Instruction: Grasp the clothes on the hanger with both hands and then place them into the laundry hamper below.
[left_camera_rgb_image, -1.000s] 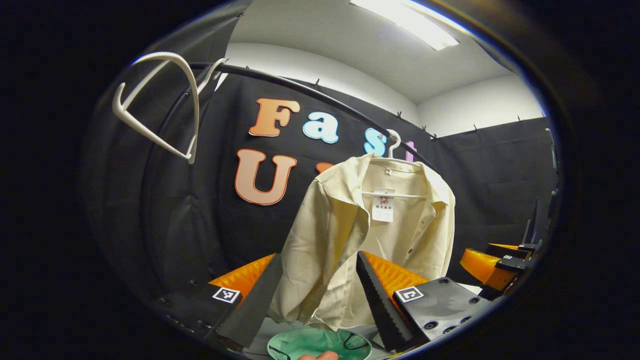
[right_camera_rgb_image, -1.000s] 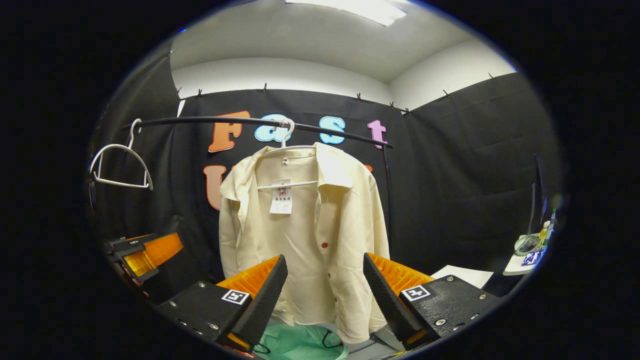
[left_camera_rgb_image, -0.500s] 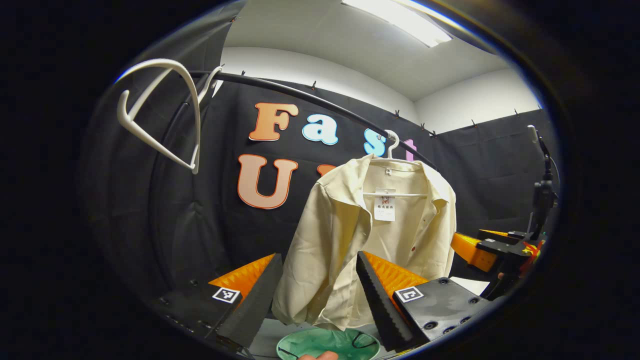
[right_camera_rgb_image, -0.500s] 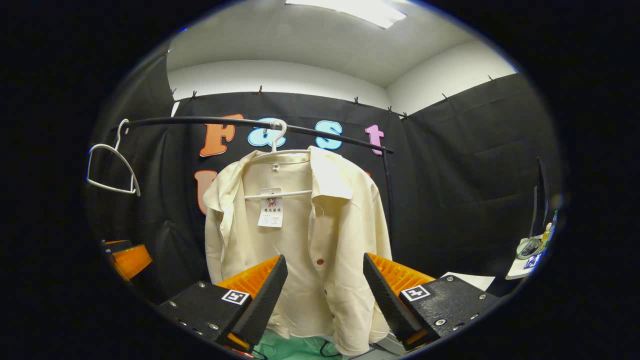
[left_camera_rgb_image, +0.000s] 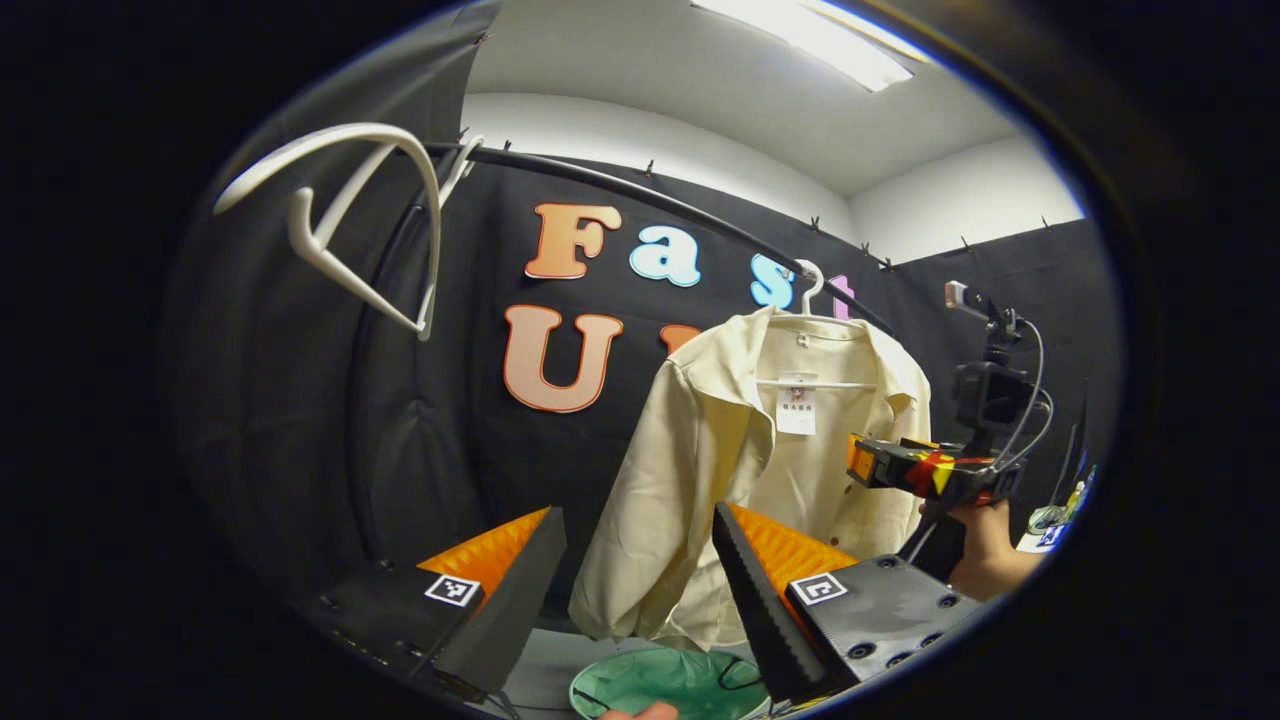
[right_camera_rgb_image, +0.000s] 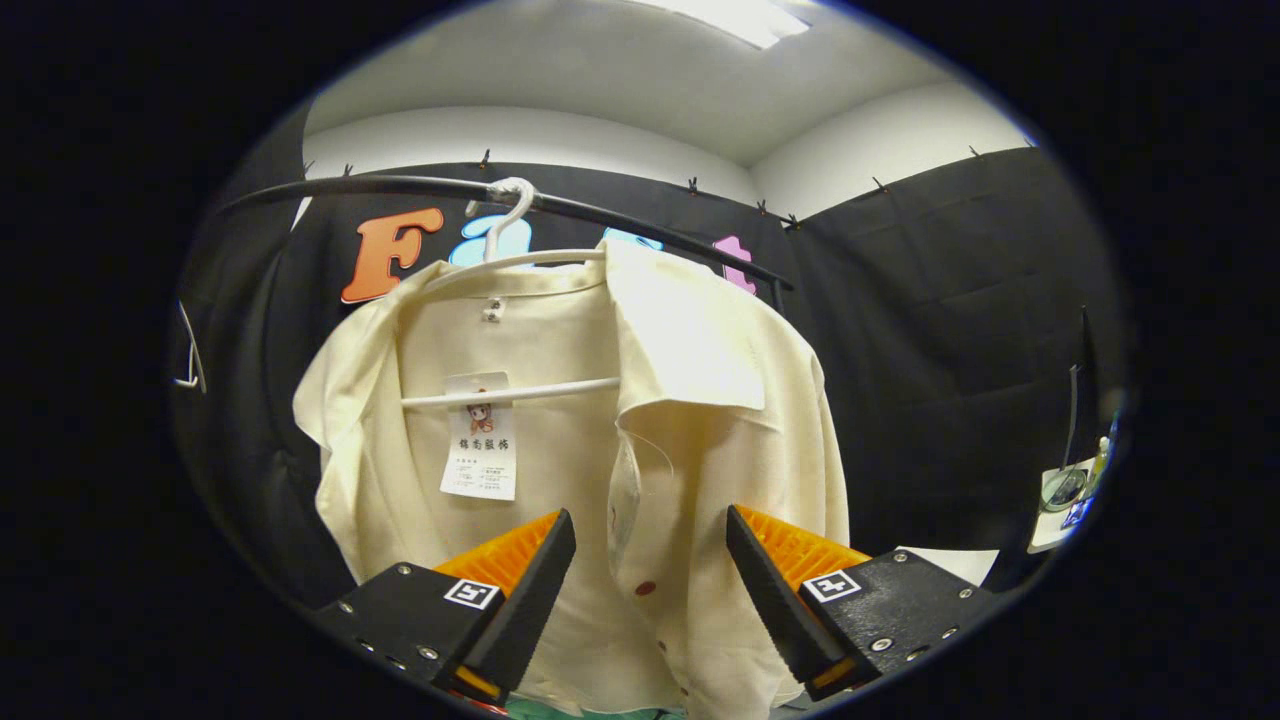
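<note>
A cream shirt (left_camera_rgb_image: 740, 480) (right_camera_rgb_image: 600, 440) hangs open on a white hanger (right_camera_rgb_image: 505, 262) from a black rail (left_camera_rgb_image: 640, 195). My left gripper (left_camera_rgb_image: 640, 590) is open, a short way back from the shirt's left side. My right gripper (right_camera_rgb_image: 645, 590) is open too, close in front of the shirt's chest with the cloth showing between its fingers, not touching. In the left gripper view the right gripper (left_camera_rgb_image: 915, 470) and the hand (left_camera_rgb_image: 985, 560) holding it reach toward the shirt's right edge. A green-lined hamper (left_camera_rgb_image: 670, 682) sits below the shirt.
An empty white hanger (left_camera_rgb_image: 370, 230) hangs at the rail's left end. A small table with bottles and a round dish (right_camera_rgb_image: 1065, 490) stands at the far right. A white sheet (right_camera_rgb_image: 940, 560) lies low on the right.
The right gripper has moved forward and up toward the shirt, which now looms large in its view. The left gripper has shifted slightly; the right gripper and hand have come into its view.
</note>
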